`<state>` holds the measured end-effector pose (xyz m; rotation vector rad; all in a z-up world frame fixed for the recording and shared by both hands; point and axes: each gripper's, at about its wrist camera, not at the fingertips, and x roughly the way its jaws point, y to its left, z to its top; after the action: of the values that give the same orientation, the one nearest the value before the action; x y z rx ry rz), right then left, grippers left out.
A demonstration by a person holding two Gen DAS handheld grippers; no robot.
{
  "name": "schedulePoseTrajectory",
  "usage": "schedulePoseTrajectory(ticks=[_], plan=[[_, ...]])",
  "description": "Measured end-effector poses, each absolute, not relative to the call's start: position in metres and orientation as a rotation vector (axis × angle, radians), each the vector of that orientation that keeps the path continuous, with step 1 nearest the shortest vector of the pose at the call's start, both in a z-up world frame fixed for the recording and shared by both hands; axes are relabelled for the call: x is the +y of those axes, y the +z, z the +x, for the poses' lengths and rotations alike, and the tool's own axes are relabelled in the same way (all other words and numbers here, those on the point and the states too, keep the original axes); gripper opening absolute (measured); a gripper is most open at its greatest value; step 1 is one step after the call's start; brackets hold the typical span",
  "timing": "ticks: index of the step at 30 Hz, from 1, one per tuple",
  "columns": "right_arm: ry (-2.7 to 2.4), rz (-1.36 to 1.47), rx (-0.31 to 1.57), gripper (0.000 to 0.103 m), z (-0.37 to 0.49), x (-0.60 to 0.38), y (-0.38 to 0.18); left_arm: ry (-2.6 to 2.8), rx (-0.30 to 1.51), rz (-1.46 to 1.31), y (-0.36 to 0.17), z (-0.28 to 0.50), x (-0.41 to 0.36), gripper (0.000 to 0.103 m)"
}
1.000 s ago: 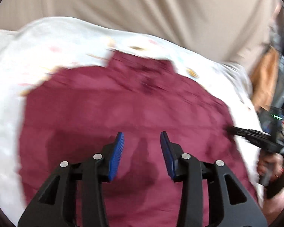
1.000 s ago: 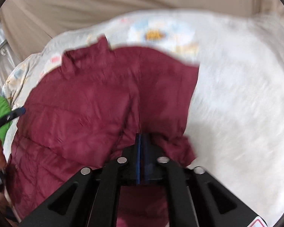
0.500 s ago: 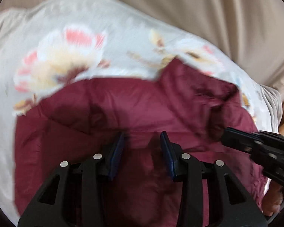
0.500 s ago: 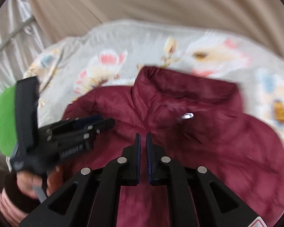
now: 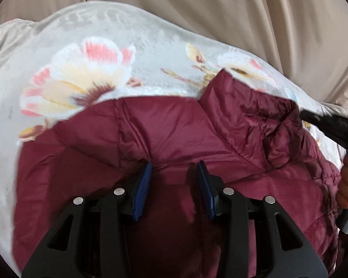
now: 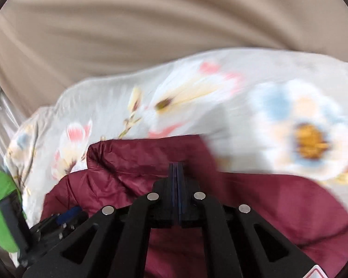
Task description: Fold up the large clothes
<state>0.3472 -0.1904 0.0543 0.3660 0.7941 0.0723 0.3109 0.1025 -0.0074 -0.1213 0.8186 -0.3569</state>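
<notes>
free: floral sheet point(image 5: 85, 46) beyond jacket point(image 5: 174, 129) | blocked: beige curtain point(image 5: 197, 7) behind

No readable text, brand, number or sign shows in either view. At the bottom right corner of the right wrist view, on the right gripper's point(image 6: 176, 164) body, the tip of a red-edged sticker point(image 6: 316, 274) peeks in, its content cut off.

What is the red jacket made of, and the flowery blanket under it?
The jacket looks like thin, slightly shiny nylon or polyester: it glints, creases sharply, and stitched seams cross it like padding. The blanket looks like soft, matte plush or fleece with printed flowers, though blur leaves that uncertain.
</notes>
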Motion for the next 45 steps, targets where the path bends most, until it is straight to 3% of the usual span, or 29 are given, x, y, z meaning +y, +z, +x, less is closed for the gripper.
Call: schedulePoseTrajectory(ticks=[6, 10, 13, 22, 25, 29, 31, 33, 35, 42, 43, 44, 45], plan=[[0.126, 0.303, 0.868, 0.006, 0.327, -0.201, 0.042, -0.609, 0.818, -0.125, 0.044, 0.299, 0.034, 0.049], [0.158, 0.357, 0.908, 0.006, 0.333, -0.201, 0.024, -0.639, 0.918, -0.033, 0.026, 0.315, -0.04, 0.049], [0.098, 0.345, 0.949, 0.0, 0.335, -0.209, 0.005, -0.539, 0.979, 0.034, -0.006, 0.338, -0.069, 0.045], [0.051, 0.522, 0.856, 0.0, 0.313, -0.259, -0.022, -0.526, 0.862, -0.028, -0.025, 0.337, -0.065, 0.044], [0.025, 0.54, 0.822, 0.0, 0.306, -0.266, -0.021, -0.551, 0.859, -0.089, -0.026, 0.343, -0.054, 0.044], [-0.117, 0.545, 0.745, 0.0, 0.278, -0.291, -0.003, -0.544, 0.851, -0.205, -0.015, 0.337, -0.021, 0.034], [-0.156, 0.467, 0.738, 0.004, 0.257, -0.291, 0.016, -0.526, 0.802, -0.229, 0.007, 0.32, 0.006, 0.038], [-0.131, 0.372, 0.743, 0.007, 0.229, -0.281, 0.036, -0.531, 0.742, -0.216, 0.03, 0.292, 0.034, 0.054], [-0.063, 0.347, 0.748, 0.009, 0.203, -0.268, 0.046, -0.487, 0.707, -0.175, 0.043, 0.268, 0.056, 0.059], [0.025, 0.259, 0.872, 0.01, 0.15, -0.229, 0.009, -0.287, 0.857, -0.105, 0.0, 0.22, 0.131, 0.058], [0.01, 0.268, 0.886, 0.008, 0.148, -0.232, 0.001, -0.274, 0.867, -0.11, -0.01, 0.214, 0.142, 0.057], [-0.009, 0.294, 0.891, 0.0, 0.142, -0.24, -0.008, -0.27, 0.865, -0.113, -0.013, 0.213, 0.152, 0.053], [-0.009, 0.331, 0.882, 0.0, 0.136, -0.25, -0.013, -0.255, 0.858, -0.111, -0.016, 0.209, 0.16, 0.053]])
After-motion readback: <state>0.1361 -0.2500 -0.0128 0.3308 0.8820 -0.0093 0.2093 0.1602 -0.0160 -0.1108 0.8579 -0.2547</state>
